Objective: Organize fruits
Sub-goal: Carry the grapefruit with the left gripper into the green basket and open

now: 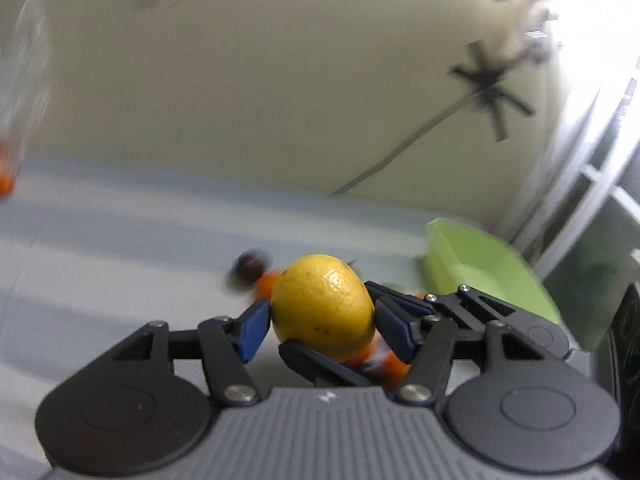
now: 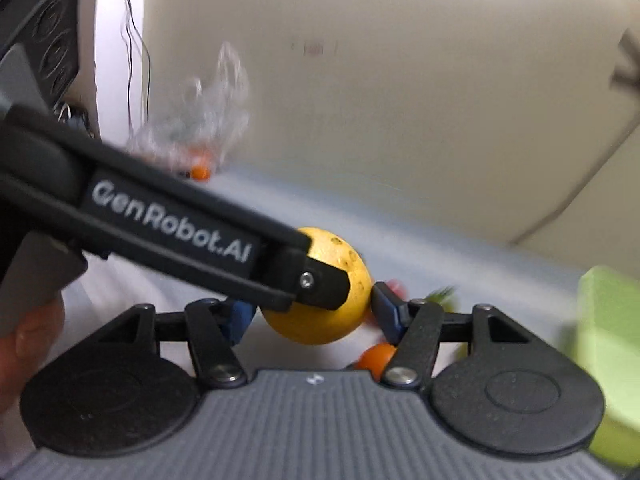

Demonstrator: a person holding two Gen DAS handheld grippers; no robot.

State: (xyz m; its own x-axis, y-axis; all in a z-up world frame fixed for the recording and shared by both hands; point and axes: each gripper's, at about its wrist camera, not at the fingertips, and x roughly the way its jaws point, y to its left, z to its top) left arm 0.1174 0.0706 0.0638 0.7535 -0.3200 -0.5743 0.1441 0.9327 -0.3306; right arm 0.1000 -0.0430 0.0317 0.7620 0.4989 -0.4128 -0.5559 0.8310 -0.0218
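Clearly "GenRobot.AI" on left claw

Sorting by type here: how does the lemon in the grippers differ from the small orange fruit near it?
The lemon is yellow; the small orange fruit is orange. The lemon is clearly bigger than it. The lemon is clamped by the left gripper and right gripper; the small orange fruit lies loose on the table. Both are rounded.
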